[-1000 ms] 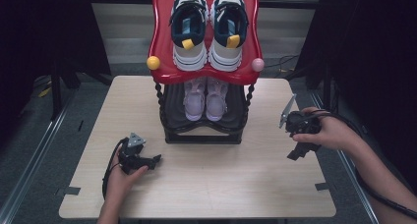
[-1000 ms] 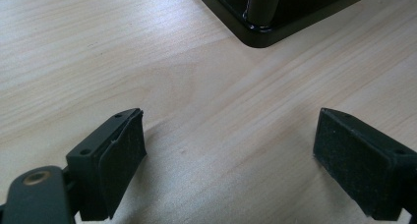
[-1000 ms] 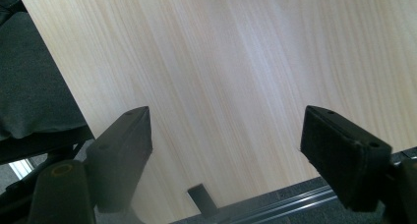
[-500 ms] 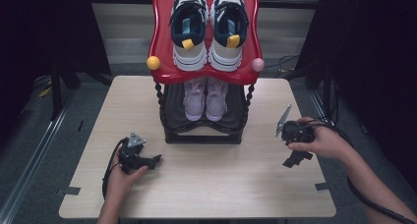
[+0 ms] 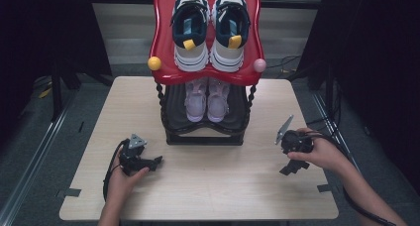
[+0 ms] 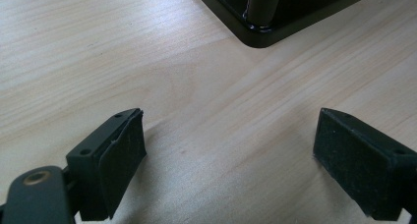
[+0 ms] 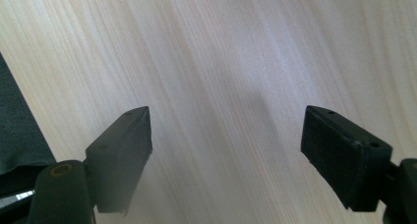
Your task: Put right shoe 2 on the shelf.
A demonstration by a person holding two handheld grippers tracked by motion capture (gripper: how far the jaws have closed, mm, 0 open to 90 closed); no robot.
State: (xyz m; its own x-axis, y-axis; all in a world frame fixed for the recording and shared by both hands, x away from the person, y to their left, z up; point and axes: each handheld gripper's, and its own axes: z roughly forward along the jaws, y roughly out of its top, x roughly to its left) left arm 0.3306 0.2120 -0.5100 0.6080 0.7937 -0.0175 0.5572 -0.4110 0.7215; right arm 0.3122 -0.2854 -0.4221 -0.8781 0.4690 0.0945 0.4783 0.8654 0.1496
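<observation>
Light wood table (image 5: pixel 208 186) is sitting in a dark room, grey floor around it. Your left gripper (image 5: pixel 157 161) is resting at 7 o'clock of the table, jaws spread wide with nothing between. The two-tier shoe rack (image 5: pixel 205 72) is standing at 12 o'clock: navy-and-white sneakers (image 5: pixel 210 30) are sitting on its red top shelf, a pale pink pair (image 5: pixel 206 101) below, nearest both grippers. Your right gripper (image 5: pixel 292 167) is hovering at 4 o'clock, jaws spread, gripping nothing. Nothing is standing between the grippers and the rack. The left gripper view is catching the rack's black base corner (image 6: pixel 265 30) close ahead; the right gripper view is showing bare wood and a dark edge (image 7: pixel 17 130) at its left.
</observation>
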